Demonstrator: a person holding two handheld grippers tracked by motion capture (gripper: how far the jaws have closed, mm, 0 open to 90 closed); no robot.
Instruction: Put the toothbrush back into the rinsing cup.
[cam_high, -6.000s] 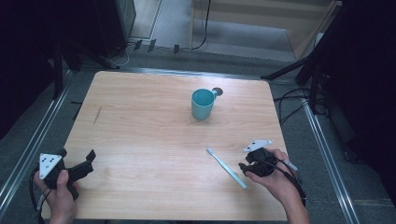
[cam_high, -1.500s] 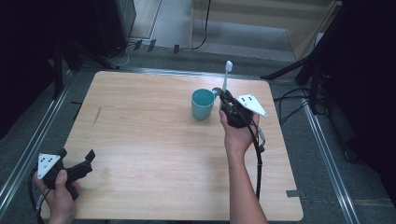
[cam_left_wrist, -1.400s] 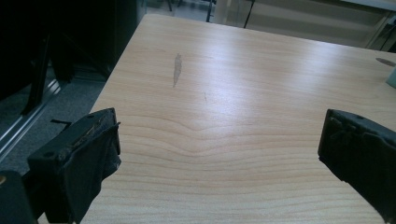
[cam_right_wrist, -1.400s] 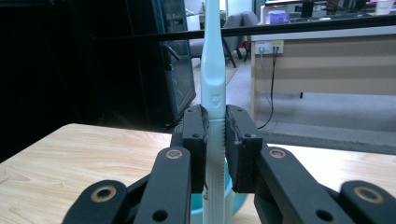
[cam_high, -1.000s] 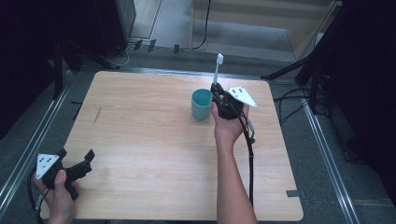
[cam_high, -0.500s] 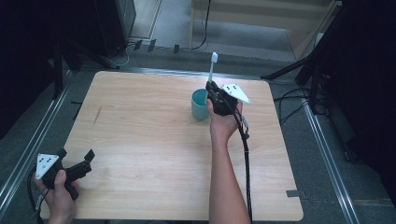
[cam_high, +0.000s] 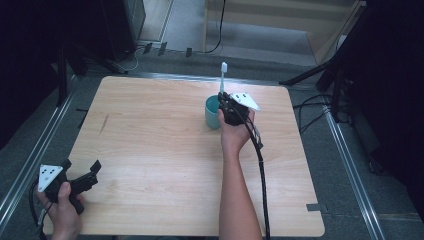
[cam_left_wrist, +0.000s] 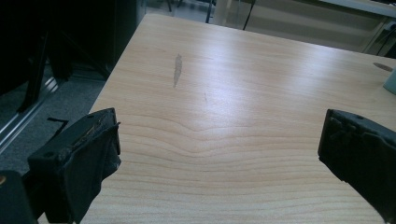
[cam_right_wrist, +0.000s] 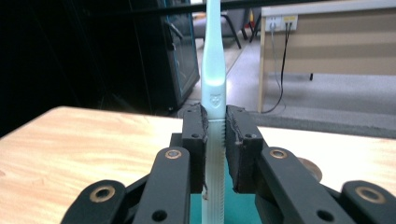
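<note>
The right gripper (cam_right_wrist: 215, 123) is closed tight on a toothbrush (cam_right_wrist: 214, 70), its two black jaws pressed against the ribbed part of the handle from either side. In the right gripper view the brush stands upright between the jaws; its pale mint handle runs out of the top of the picture, so the head is cut off there, and the lower end drops out of sight behind the gripper's linkage. Teal shows just beneath the jaws in that view, though too little of it to make out a shape.

From the high view, the right gripper (cam_high: 226, 100) is at the far side of the table (cam_high: 165, 150), held by a hand (cam_high: 234, 131) on an outstretched forearm. The toothbrush (cam_high: 223, 75) rises straight up from it, white head uppermost. A teal cup (cam_high: 212, 112) stands just to the left of the gripper; the gripper and hand cover the cup's right edge, and whether the brush's lower end is inside the cup cannot be told.

The left gripper (cam_high: 80, 167) rests at the table's near left corner, held in the other hand (cam_high: 62, 210). Its jaws stand wide apart with nothing between them; in the left gripper view (cam_left_wrist: 219, 154) only bare wood lies in the gap, and the right jaw is cut off by the frame's edge.
</note>
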